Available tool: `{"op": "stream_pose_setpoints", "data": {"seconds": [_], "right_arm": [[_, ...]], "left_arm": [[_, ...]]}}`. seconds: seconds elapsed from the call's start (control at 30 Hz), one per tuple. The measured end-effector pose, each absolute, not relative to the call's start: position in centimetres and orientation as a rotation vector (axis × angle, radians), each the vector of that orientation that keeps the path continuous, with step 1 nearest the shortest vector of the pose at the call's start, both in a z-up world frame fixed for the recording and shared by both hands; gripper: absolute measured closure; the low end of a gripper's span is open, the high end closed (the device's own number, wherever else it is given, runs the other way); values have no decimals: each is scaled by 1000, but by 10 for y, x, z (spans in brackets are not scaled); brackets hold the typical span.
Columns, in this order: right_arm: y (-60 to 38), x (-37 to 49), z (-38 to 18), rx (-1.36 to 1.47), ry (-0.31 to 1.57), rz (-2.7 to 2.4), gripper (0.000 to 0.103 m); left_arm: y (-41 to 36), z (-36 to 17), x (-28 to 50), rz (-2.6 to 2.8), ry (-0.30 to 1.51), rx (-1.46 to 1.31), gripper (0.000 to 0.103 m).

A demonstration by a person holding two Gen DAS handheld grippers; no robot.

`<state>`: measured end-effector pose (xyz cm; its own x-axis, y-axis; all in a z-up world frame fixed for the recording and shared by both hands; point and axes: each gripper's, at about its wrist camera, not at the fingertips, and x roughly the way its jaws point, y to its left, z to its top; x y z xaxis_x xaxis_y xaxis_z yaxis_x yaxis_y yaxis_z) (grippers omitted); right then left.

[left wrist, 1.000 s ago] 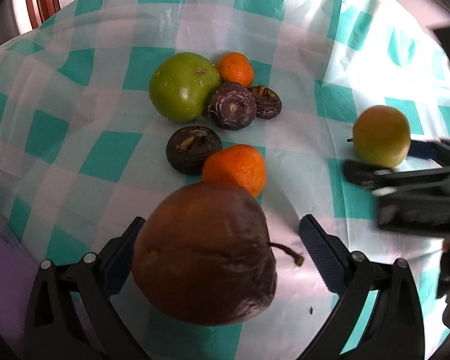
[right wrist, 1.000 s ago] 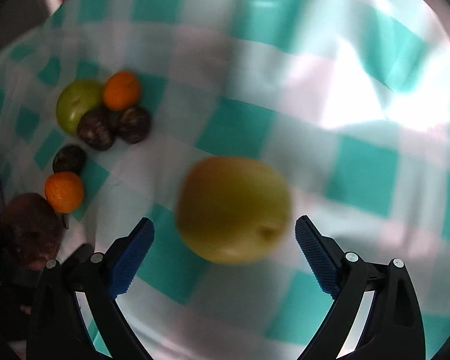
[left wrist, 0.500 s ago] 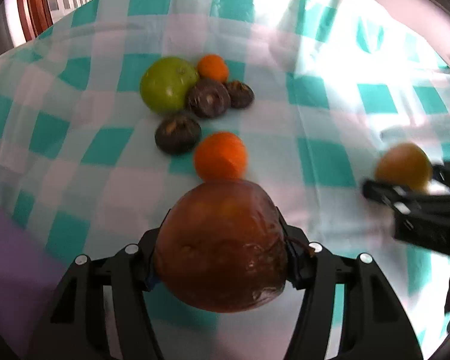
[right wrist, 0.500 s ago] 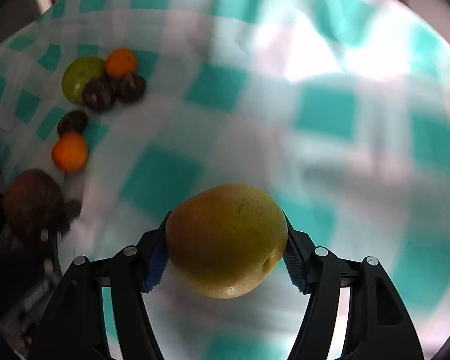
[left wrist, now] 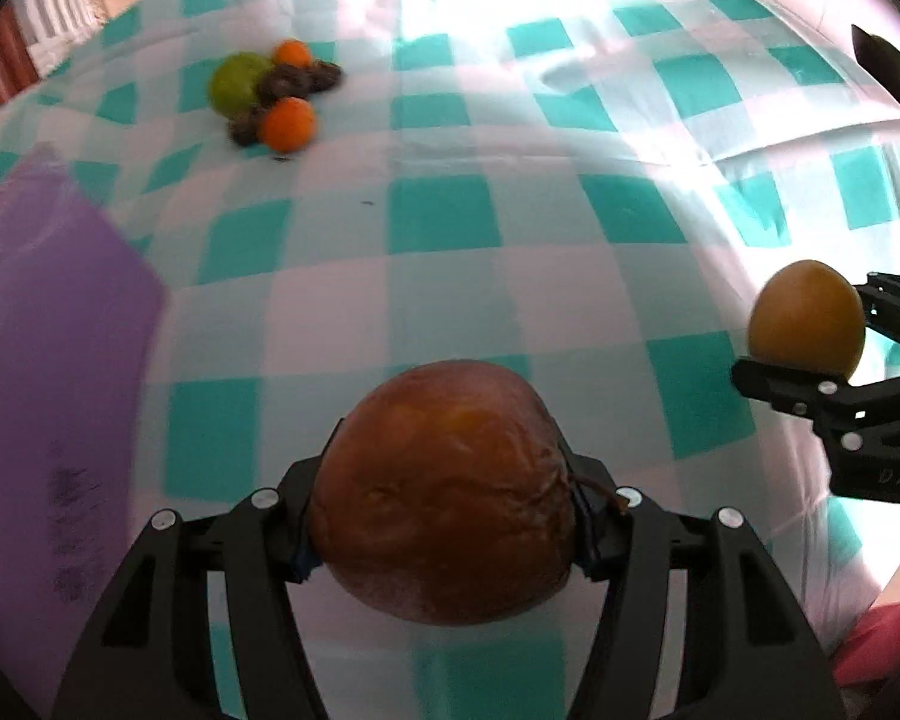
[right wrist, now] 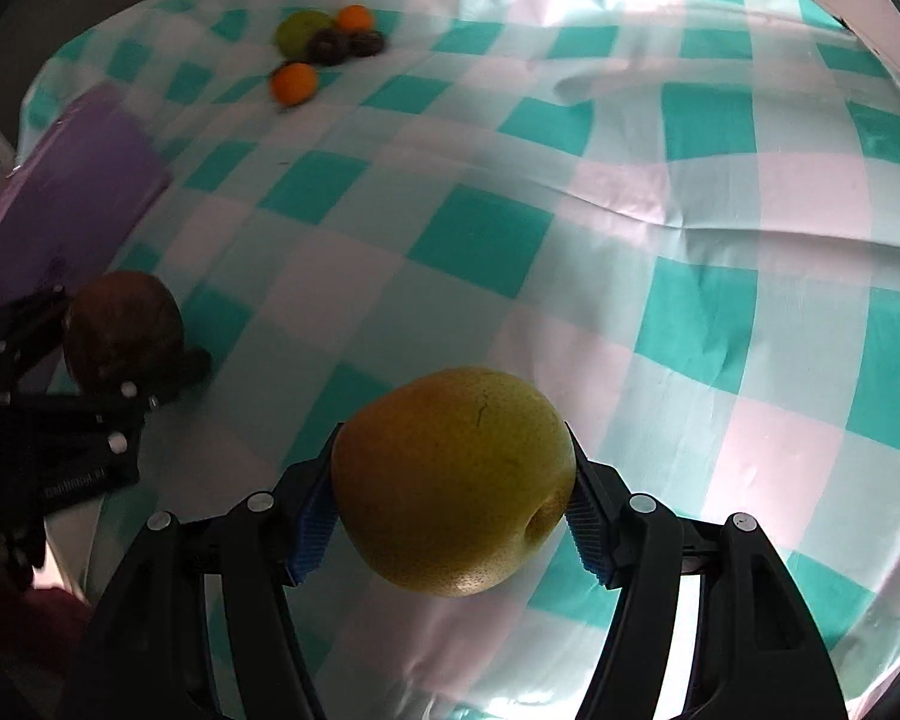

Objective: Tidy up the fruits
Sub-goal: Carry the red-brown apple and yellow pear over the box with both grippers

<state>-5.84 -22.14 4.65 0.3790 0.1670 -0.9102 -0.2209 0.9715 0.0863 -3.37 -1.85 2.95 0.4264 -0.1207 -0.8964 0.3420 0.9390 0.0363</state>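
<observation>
My left gripper [left wrist: 444, 516] is shut on a wrinkled brown pear [left wrist: 447, 489] and holds it above the checked cloth. My right gripper [right wrist: 450, 492] is shut on a yellow-green pear [right wrist: 453, 480], also lifted. Each gripper shows in the other's view: the brown pear at the left of the right wrist view [right wrist: 123, 324], the yellow-green pear at the right of the left wrist view [left wrist: 807, 318]. Far back lie a green apple [left wrist: 237, 84], two oranges [left wrist: 288, 123] and several dark round fruits [left wrist: 282, 84] in a cluster.
A purple board [left wrist: 48, 360] lies at the left on the teal-and-white checked tablecloth [left wrist: 438, 222]; it also shows in the right wrist view [right wrist: 72, 180]. A pink-red thing [left wrist: 888, 636] shows at the lower right past the table edge.
Both grippers closed on their pears, lifted them and pulled back from the fruit cluster, which now looks small and far. The purple board has come into view.
</observation>
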Motion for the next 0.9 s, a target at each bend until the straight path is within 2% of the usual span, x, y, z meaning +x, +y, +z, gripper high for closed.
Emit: {"op": "stream_pose_setpoints", "data": {"seconds": [0.43,0.67,0.9], "right_arm": [[-177,-59,61,-60,1094,370,39],[-171,-52,65,-65,1078,346,39],[-127,-31,99,-6,1014,342,39]], "left_arm": [[20,117,-70,-154,910,204,42],[50,140,-77,-119,853,168,42],[100,161,-75,-112,792,136,42]]}}
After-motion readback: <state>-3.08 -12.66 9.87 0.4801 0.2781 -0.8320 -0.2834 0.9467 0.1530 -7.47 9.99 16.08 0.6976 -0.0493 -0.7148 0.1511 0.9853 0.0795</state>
